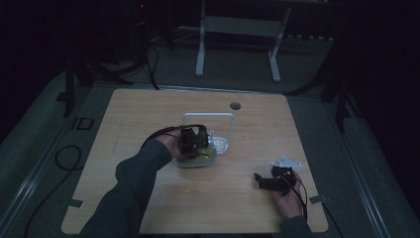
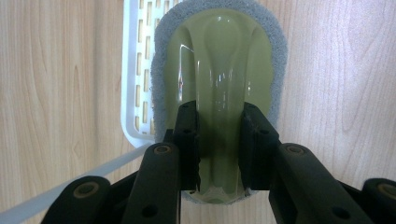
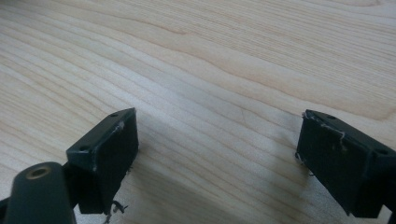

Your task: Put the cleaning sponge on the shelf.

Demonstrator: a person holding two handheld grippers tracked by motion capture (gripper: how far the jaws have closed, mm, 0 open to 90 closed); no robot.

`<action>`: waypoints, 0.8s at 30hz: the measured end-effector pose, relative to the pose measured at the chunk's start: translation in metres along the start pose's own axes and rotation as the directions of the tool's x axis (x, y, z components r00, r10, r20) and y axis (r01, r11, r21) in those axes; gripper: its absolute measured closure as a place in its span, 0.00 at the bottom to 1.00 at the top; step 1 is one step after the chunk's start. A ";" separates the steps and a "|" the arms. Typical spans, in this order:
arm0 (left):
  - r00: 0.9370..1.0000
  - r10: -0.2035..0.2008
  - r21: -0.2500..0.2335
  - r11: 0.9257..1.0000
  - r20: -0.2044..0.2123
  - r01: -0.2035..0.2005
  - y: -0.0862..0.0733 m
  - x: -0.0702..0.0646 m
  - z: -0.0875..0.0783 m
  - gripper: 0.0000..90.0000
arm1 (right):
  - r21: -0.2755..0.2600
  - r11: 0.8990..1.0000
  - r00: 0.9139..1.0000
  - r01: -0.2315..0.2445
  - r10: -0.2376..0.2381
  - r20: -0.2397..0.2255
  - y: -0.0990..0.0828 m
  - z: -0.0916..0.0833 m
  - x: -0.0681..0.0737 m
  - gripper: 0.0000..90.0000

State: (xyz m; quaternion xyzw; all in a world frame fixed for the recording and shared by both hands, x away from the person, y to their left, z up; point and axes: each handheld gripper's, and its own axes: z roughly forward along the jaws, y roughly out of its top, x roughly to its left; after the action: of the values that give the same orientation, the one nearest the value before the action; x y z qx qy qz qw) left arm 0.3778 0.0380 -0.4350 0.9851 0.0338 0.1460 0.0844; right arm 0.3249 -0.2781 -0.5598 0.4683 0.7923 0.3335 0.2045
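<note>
Left claw (image 2: 219, 140) is clamped on the scrubber (image 2: 219, 60), pads on both sides of the raised green handle ridge. In the left gripper view the scrubber fills centre frame, grey pad rim showing round the green top. In the high view it sits mid-frame on the desk (image 1: 148, 208), just right of the left hand (image 1: 171, 144).

Doing the step well, as I read it: the grip looks centred on the ridge, so keep it square and don't twist, since the handle is glossy and could slip. If it gets lifted, go straight up before travelling. If it's scrubbing, keep the pad flat to the wood.

Right claw (image 3: 217, 158) is released, jaws wide, nothing between them, only bare wood below. In the high view it rests lower right (image 1: 265, 182), well apart from the scrubber.

Around: a white slotted tray (image 2: 135, 70) touches or runs under the scrubber's left edge in the left gripper view, upper left. A white wire frame (image 1: 208, 121) stands just behind it in the high view.

In the way: the tray rim and frame, tight to the scrubber. Any sideways move risks snagging them.
</note>
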 end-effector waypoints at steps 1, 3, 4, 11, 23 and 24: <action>1.000 0.007 0.007 1.000 -0.003 -0.007 0.001 0.001 0.000 0.80 | 0.000 1.000 1.000 0.000 0.000 0.000 0.000 0.000 0.000 0.14; 1.000 0.007 0.007 1.000 -0.006 -0.006 0.003 0.003 0.000 0.80 | -0.001 1.000 1.000 0.000 0.000 0.000 0.000 0.000 0.000 0.14; 1.000 0.004 0.005 1.000 -0.005 -0.004 0.003 0.003 0.000 0.80 | -0.001 1.000 1.000 0.000 0.000 0.000 0.000 0.000 0.000 0.14; 1.000 0.009 -0.001 1.000 -0.010 -0.009 0.010 0.009 -0.003 0.80 | -0.001 1.000 1.000 0.000 0.000 0.000 0.000 0.000 0.000 0.14; 1.000 0.012 -0.016 1.000 -0.019 -0.013 0.012 0.012 0.000 0.80 | -0.001 1.000 1.000 0.000 0.000 0.000 0.000 0.000 0.000 0.14; 1.000 0.011 -0.019 1.000 -0.020 -0.012 0.012 0.012 0.001 0.80 | -0.001 1.000 1.000 0.000 0.000 0.000 0.000 0.000 0.000 0.14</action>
State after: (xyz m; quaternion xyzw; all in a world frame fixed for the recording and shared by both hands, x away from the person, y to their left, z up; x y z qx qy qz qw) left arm 0.3904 0.0271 -0.4300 0.9829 0.0277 0.1567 0.0926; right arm 0.3250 -0.2781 -0.5598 0.4681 0.7921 0.3340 0.2048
